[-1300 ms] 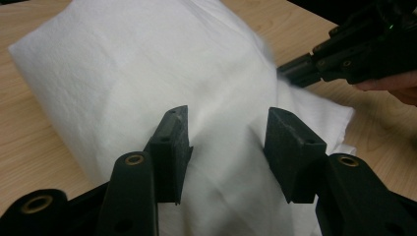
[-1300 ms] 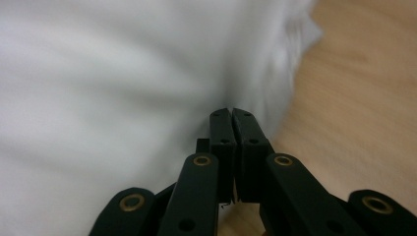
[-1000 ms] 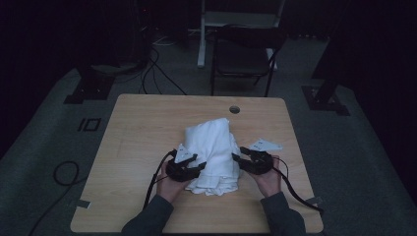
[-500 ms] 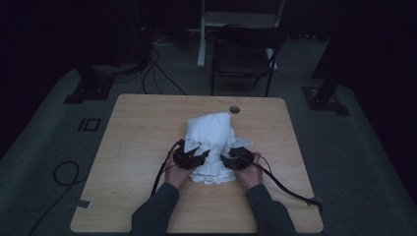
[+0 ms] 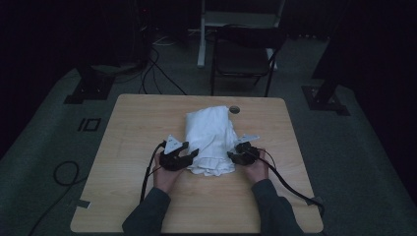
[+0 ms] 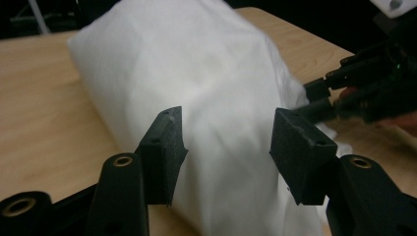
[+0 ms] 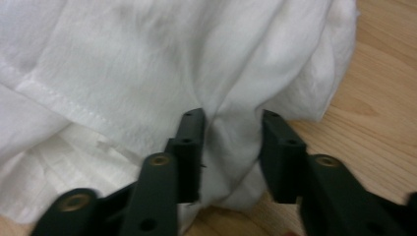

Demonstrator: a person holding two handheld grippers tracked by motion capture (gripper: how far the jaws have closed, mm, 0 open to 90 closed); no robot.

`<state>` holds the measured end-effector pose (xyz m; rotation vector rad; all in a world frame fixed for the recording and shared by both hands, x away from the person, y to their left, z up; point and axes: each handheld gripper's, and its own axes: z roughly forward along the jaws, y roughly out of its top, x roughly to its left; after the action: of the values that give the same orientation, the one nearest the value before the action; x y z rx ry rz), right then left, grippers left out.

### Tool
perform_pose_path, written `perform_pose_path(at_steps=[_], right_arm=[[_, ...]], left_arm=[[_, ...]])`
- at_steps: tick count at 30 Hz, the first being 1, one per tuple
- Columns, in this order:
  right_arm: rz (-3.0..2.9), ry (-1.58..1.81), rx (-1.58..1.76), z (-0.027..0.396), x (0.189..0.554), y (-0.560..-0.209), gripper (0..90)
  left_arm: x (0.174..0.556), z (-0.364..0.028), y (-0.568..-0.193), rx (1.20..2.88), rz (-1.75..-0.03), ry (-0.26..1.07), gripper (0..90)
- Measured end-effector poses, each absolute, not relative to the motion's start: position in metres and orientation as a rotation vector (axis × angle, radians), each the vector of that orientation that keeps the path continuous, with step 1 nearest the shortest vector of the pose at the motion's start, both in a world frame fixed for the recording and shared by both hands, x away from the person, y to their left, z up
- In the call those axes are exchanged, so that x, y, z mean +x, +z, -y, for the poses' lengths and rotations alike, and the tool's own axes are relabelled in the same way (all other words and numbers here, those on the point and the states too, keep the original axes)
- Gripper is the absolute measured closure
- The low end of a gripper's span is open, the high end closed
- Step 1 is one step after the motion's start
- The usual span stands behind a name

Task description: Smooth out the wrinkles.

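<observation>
A bundled white cloth lies in the middle of the wooden table. My left gripper sits at the cloth's near left corner. In the left gripper view its jaws stand wide apart just in front of the cloth and have just been opening; they hold nothing. My right gripper is at the cloth's near right edge. In the right gripper view its jaws have just been closing and pinch a gathered fold of the cloth. The right gripper also shows beyond the cloth.
A round hole is set in the table near its far edge, just beyond the cloth. A dark folding chair stands behind the table. Cables lie on the floor at the left. Each gripper's cable trails back over the near tabletop.
Both hands had drawn together at the cloth's near end, then spread apart. The left gripper has backed off to the left. The right jaws now hold a fold at the right edge.
</observation>
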<state>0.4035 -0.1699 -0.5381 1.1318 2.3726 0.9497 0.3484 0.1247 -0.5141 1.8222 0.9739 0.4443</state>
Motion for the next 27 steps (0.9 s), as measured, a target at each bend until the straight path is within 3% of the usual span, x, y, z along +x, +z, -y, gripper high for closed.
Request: perform_pose_path(at_steps=[3, 8, 12, 13, 14, 15, 16, 21, 27], right_arm=[[-2.308, 1.046, 1.158, 0.174, 0.397, -0.528, 59.1], [-2.192, 1.280, 1.136, 0.175, 0.385, -0.505, 55.0], [-2.283, 1.207, 1.098, 0.157, 0.389, -0.511, 48.5], [-2.336, 1.160, 1.105, 0.152, 0.394, -0.517, 53.6], [-2.375, 1.113, 1.106, 0.148, 0.397, -0.523, 73.2], [-2.375, 1.113, 1.106, 0.148, 0.397, -0.523, 73.2], [-2.357, 1.053, 1.108, 0.151, 0.396, -0.527, 88.5], [-2.260, 1.150, 1.099, 0.181, 0.380, -0.506, 89.2], [-2.339, 1.040, 1.118, 0.187, 0.382, -0.531, 88.4]], left_arm=[[0.349, -0.127, -0.519, 1.853, -0.984, 0.427, 44.9], [0.350, -0.123, -0.520, 1.862, -0.971, 0.425, 45.0], [0.350, -0.123, -0.519, 1.857, -0.969, 0.421, 44.9], [0.350, -0.122, -0.518, 1.850, -0.965, 0.416, 44.9], [0.349, -0.122, -0.517, 1.848, -0.959, 0.413, 44.5], [0.349, -0.122, -0.517, 1.848, -0.959, 0.413, 44.0], [0.348, -0.122, -0.516, 1.846, -0.955, 0.421, 43.9], [0.343, -0.130, -0.515, 1.817, -0.964, 0.429, 43.0], [0.340, -0.142, -0.522, 1.838, -1.018, 0.445, 43.1]])
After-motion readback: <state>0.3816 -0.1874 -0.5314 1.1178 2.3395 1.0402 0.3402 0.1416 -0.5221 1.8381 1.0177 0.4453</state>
